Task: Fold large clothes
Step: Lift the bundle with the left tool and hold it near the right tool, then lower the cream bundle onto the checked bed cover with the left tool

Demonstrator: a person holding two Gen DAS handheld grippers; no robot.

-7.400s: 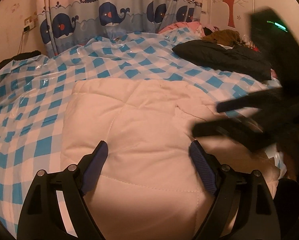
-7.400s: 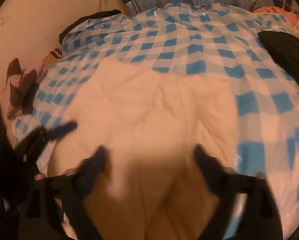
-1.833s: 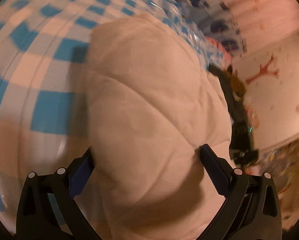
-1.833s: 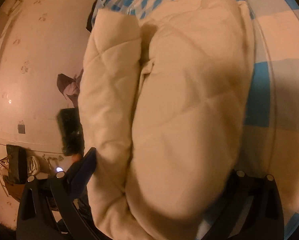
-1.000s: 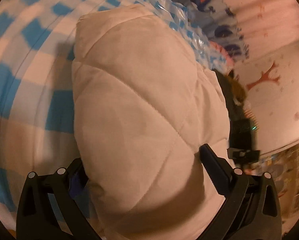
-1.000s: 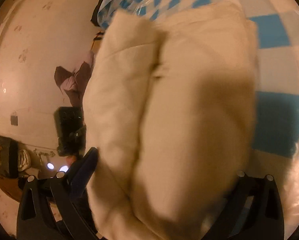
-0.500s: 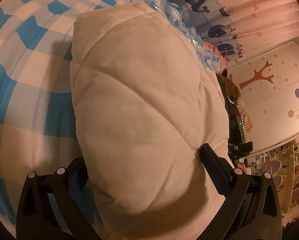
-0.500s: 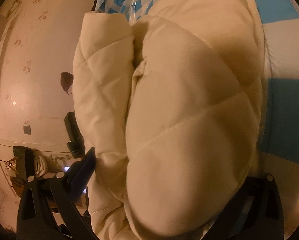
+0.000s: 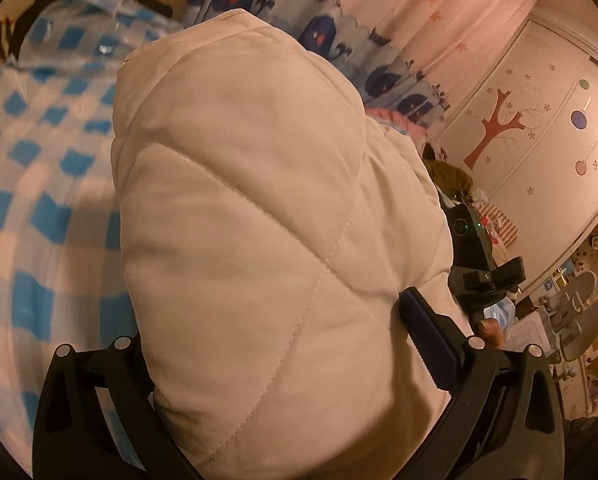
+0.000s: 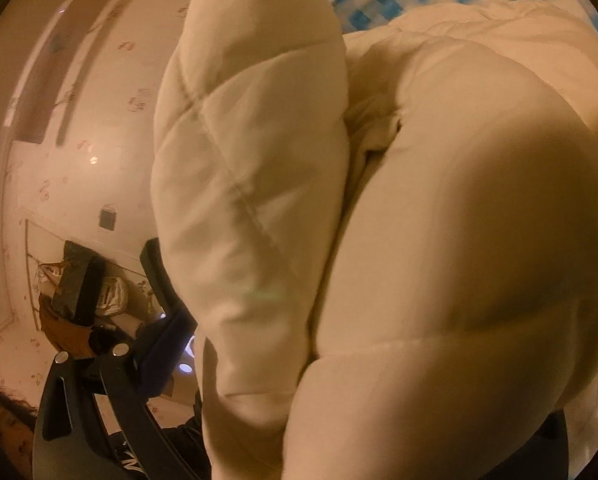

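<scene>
A puffy cream quilted coat point(image 9: 239, 220), folded into a thick bundle, fills both views. In the left wrist view my left gripper point(image 9: 273, 320) straddles one end of it, jaws wide apart; the right finger point(image 9: 423, 332) lies against the cloth and the left finger is hidden under it. In the right wrist view the same coat point(image 10: 439, 240) shows as two stacked folds. My right gripper point(image 10: 319, 300) stands wide around that end, with only its left finger point(image 10: 159, 272) showing. The bundle looks raised off the bed.
A blue-and-white check cover point(image 9: 39, 184) lies on the bed below and to the left. Whale-print curtains point(image 9: 319, 36) hang behind, and a wall with a tree decal point(image 9: 491, 128) stands on the right. The other gripper's body point(image 9: 471, 240) and a person's fingertip point(image 9: 489, 326) sit beyond the coat.
Both grippers have tilted upward with the bundle between them. More wall and curtain show and less of the bed. The jaws have kept the same width.
</scene>
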